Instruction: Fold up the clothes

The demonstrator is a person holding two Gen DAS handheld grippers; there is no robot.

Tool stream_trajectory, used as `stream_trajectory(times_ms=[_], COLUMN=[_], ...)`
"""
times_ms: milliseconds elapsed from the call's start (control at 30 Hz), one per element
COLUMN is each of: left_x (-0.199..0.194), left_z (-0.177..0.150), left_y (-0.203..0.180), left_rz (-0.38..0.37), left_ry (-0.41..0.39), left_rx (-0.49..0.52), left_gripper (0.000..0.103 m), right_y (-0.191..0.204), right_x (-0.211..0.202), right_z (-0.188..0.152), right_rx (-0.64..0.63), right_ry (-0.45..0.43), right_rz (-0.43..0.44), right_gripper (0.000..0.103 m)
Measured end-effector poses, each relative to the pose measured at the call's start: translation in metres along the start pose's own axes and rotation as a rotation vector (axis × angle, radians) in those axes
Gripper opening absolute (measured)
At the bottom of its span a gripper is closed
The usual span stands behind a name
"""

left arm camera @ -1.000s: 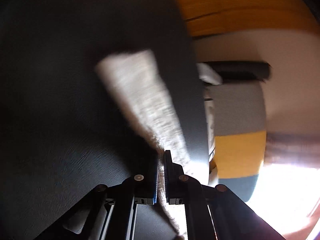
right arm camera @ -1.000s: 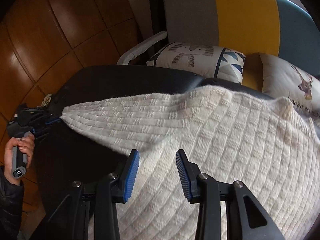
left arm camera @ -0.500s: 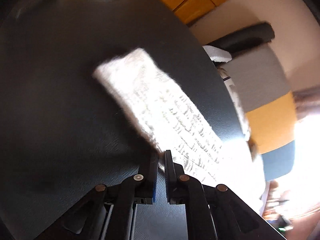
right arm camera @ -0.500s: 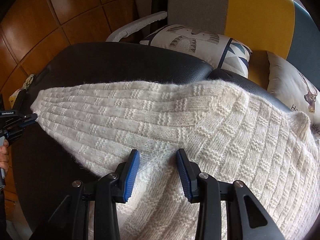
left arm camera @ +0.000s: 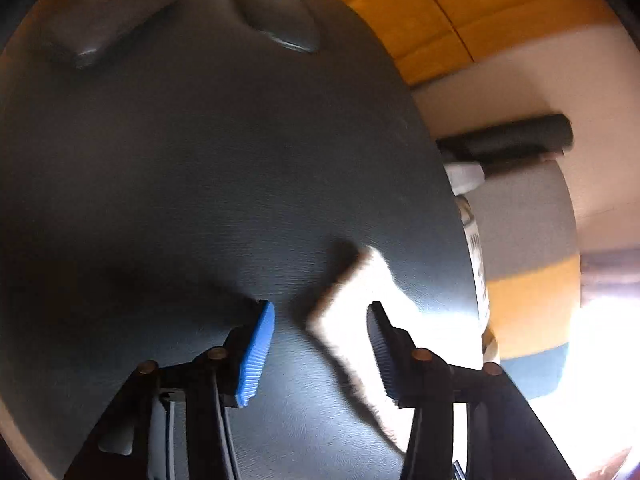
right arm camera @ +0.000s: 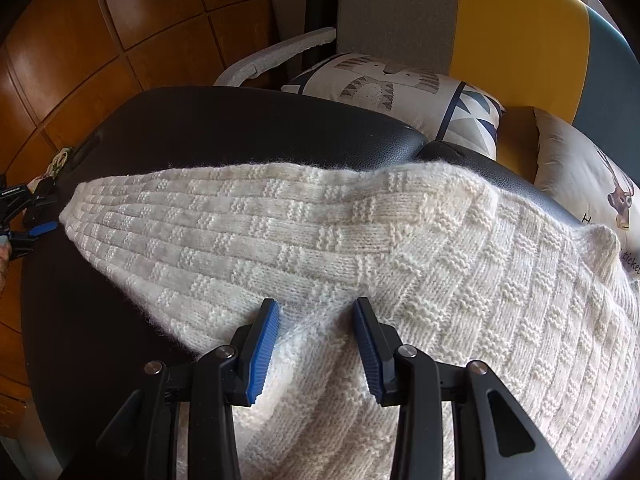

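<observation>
A cream knitted sweater (right arm camera: 360,240) lies spread over a black leather surface (right arm camera: 248,128), its sleeve stretched out to the left. My right gripper (right arm camera: 316,336) is open and hovers over the cloth near where sleeve meets body. In the left wrist view my left gripper (left arm camera: 322,340) is open, with the sleeve's cuff end (left arm camera: 352,304) lying loose between its blue-padded fingers. That same left gripper (right arm camera: 30,220) shows at the far left of the right wrist view, just off the cuff.
Two printed cushions (right arm camera: 400,88) (right arm camera: 592,184) sit behind the black surface on a grey, yellow and blue sofa (right arm camera: 500,24). Wooden panelling (right arm camera: 100,40) runs along the left. A recessed handle (left arm camera: 276,24) marks the surface's far part.
My left gripper has opened and let go of the sleeve cuff, which now lies on the black surface. The sleeve is stretched further left. My right gripper stays open over the sweater.
</observation>
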State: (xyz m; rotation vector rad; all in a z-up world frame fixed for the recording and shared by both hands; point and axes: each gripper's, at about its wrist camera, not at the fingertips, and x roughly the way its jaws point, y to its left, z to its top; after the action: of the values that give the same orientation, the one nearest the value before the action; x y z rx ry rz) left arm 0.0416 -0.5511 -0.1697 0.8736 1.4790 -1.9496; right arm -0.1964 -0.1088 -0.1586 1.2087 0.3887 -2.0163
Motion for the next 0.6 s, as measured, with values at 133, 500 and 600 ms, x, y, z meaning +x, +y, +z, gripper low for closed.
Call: stream_trajectory(times_ms=[133, 500, 600], left_x=[0.013, 0.006, 0.014], left_z=[0.0, -0.01, -0.012], left_y=[-0.023, -0.024, -0.018], left_rz=[0.107, 0.317, 0.347], left_ry=[-0.003, -0.187, -0.164], left_rx=[0.095, 0.192, 0.188], left_gripper=[0.047, 0.004, 0.005], right_y=[-0.002, 0.0, 0.001], right_x=[0.0, -0.002, -0.002], right_z=[0.0, -0.007, -0.008], right_rx=[0.004, -0.003, -0.005], right_ry=[-0.008, -0.037, -0.042], right_rz=[0.014, 0.015, 0.011], right_gripper=[0.039, 0.04, 0.04])
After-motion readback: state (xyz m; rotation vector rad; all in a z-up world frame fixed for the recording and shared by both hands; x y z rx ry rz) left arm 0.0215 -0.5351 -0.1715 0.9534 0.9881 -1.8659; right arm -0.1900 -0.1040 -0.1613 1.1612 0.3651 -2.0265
